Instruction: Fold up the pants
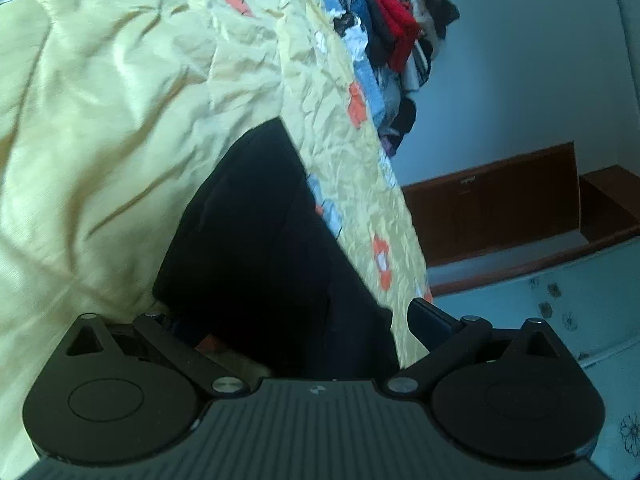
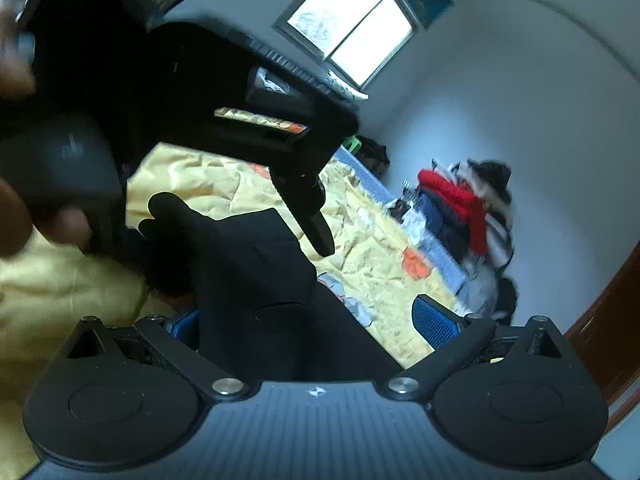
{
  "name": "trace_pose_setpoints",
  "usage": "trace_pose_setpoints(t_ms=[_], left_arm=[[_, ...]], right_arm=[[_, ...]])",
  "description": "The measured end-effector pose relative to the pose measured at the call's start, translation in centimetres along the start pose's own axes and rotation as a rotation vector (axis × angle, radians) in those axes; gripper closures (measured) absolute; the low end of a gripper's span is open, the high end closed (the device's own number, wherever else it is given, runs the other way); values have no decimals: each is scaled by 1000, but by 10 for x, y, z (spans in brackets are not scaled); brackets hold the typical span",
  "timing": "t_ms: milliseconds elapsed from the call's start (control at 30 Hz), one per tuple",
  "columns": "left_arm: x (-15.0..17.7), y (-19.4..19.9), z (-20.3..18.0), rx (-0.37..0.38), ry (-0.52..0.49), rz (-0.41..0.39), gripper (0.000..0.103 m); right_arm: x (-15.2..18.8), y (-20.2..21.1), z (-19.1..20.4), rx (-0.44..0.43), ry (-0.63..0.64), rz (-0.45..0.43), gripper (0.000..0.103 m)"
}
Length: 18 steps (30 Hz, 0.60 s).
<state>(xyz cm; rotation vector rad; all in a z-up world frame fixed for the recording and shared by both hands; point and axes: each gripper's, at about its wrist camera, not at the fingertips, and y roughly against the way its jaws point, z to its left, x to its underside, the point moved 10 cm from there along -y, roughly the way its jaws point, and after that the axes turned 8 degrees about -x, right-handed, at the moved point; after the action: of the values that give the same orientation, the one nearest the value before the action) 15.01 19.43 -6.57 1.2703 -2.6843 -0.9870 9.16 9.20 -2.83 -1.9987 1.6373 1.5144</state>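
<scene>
Here both grippers stand wide open, the left gripper (image 1: 296, 328) and right gripper (image 2: 308, 324) each straddling the black pants (image 1: 256, 240) without clamping them; pants lie on the yellow bedspread (image 1: 100, 120), clothes pile (image 1: 392, 32) beyond.

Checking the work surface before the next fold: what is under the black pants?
The black pants lie on a wrinkled yellow bedspread with orange and blue patches. It shows all around them; the part directly beneath is covered, so anything there cannot be seen.
</scene>
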Motion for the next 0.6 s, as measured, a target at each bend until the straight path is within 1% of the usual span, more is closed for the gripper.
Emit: trace_pose_setpoints(t_ms=[33,67,100,133,167,200,233,267,300,333,367,400,433,467,533,600], left_arm=[[-3,0,-1,10,3,-22,1],[-7,-2,-1,18,7,-37,4],[-9,-2,-2,28,14,-37,5],[-12,-2,-1,34,15,-48,11],[-13,-2,0,22,6,-58,24],[-14,-1,2,-4,-12,-63,31],[-14,-1,4,-32,-38,-70,47],[-14,-1,5,-52,-65,-80,60],[-14,0,6,-66,-84,-89,65],[-14,1,5,-75,-102,-104,71],[-13,4,5,-83,-121,-118,72],[-11,6,2,-94,-147,-137,73],[-9,8,-2,-107,-179,-159,76],[-7,11,-8,-121,-221,-184,77],[2,19,-25,-151,-330,-240,78],[15,25,-45,-174,-443,-281,78]], right_arm=[[-1,3,-1,-49,-27,-5,0],[-3,8,0,-121,-54,-16,0],[-4,13,-1,-181,-71,-26,0],[-4,18,-5,-205,-86,-40,0],[-4,22,-13,-233,-129,-58,0],[-4,25,-24,-259,-193,-64,0],[-3,27,-33,-273,-253,-68,0],[-2,26,-46,-280,-316,-75,0],[1,21,-59,-272,-371,-66,0],[6,14,-68,-256,-398,-41,2],[10,5,-75,-240,-404,-13,17],[16,-5,-77,-228,-404,19,27],[21,-14,-76,-223,-413,53,46],[25,-20,-72,-237,-427,77,57],[30,-25,-60,-281,-455,79,61],[26,-24,-50,-310,-472,51,62]])
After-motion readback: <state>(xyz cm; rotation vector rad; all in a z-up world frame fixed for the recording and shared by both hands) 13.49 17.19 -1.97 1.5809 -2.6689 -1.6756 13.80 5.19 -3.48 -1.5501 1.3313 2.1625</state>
